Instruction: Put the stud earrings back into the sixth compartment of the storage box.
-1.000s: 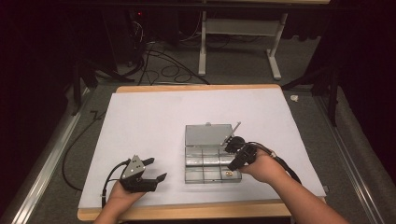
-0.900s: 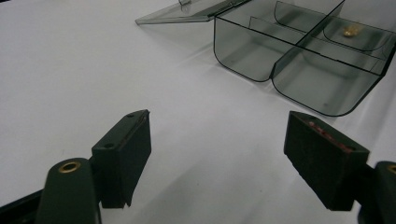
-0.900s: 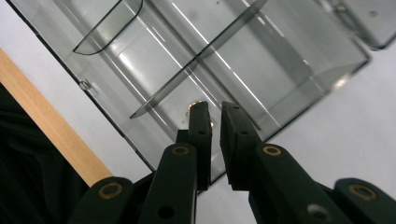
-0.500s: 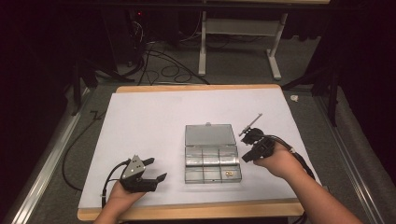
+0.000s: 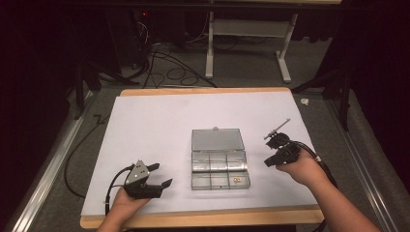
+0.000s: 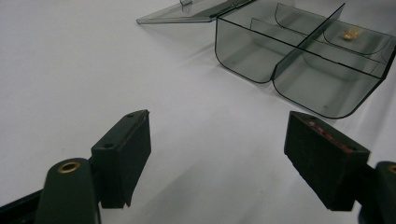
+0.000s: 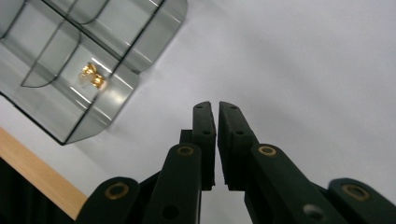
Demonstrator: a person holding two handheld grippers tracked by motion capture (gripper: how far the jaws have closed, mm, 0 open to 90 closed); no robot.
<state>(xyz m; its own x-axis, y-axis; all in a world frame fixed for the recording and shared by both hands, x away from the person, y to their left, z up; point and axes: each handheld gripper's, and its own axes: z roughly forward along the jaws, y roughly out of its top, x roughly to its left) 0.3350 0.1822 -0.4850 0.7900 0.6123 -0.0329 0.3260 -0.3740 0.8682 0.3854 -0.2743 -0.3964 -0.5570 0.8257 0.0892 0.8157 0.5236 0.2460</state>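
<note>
A clear plastic compartment box (image 5: 220, 166) lies on the white table sheet with its lid (image 5: 216, 139) folded back flat. A small gold piece (image 5: 236, 180) rests in its near right compartment, and it also shows in the right gripper view (image 7: 92, 75) and the left gripper view (image 6: 350, 33). My right gripper (image 5: 269, 161) is held just right of the box with its jaws shut (image 7: 212, 106) on nothing. My left gripper (image 5: 162, 175) rests near the front left of the box, with jaws wide open (image 6: 217, 121) and empty, facing the box (image 6: 299, 56).
The white sheet (image 5: 159, 125) covers a wooden table whose front edge (image 5: 193, 220) runs close to both hands. The wood edge (image 7: 37, 172) lies beside the box (image 7: 84, 51). Cables and a stand's legs (image 5: 210, 53) lie on the floor beyond.
My right gripper has drawn back to the right, from over the box's right side to the bare sheet beside it. The left gripper has stayed put.
</note>
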